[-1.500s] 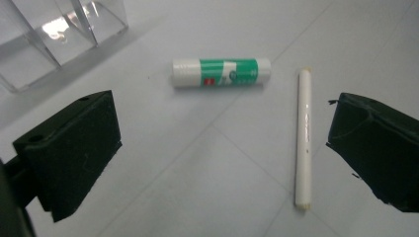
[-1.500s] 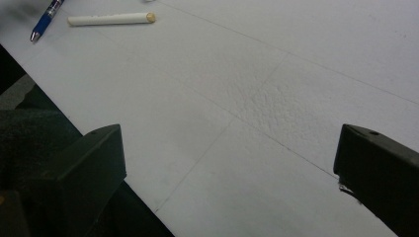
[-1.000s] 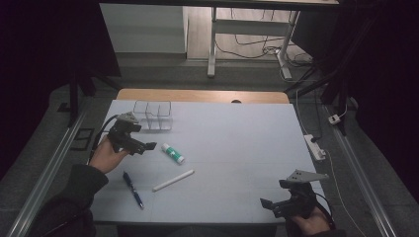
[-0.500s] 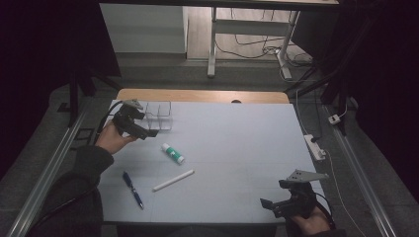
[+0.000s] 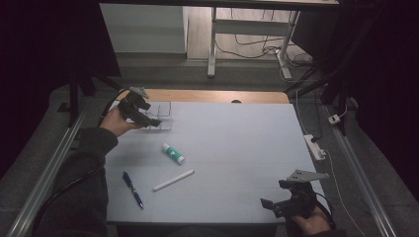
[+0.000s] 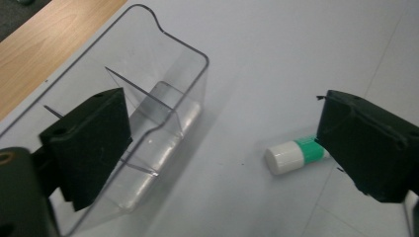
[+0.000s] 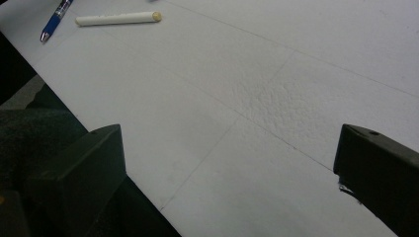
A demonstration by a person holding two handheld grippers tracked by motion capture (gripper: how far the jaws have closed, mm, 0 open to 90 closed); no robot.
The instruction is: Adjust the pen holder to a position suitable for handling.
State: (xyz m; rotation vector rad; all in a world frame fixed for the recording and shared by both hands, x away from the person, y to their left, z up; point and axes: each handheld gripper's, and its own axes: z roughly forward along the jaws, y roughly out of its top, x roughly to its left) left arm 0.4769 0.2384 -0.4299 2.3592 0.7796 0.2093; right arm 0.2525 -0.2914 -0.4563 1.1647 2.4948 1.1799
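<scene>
left tongs (image 5: 153, 122) stand over the clear divided organizer (image 6: 148, 123) at the far left of the bench (image 5: 237, 143); jaws wide, just been closing slightly, pads pressing on nothing, one jaw in front of the organizer's wall. a whitish stick lies inside the organizer. glue stick (image 6: 291, 155) lies on the bench just beside the other jaw. right tongs (image 5: 276, 205) rest at the near right edge, jaws wide, nothing between them; white stick (image 7: 118, 19) and blue pen (image 7: 57, 14) lie well ahead.

Dim, dark surroundings (soft shadows)
</scene>
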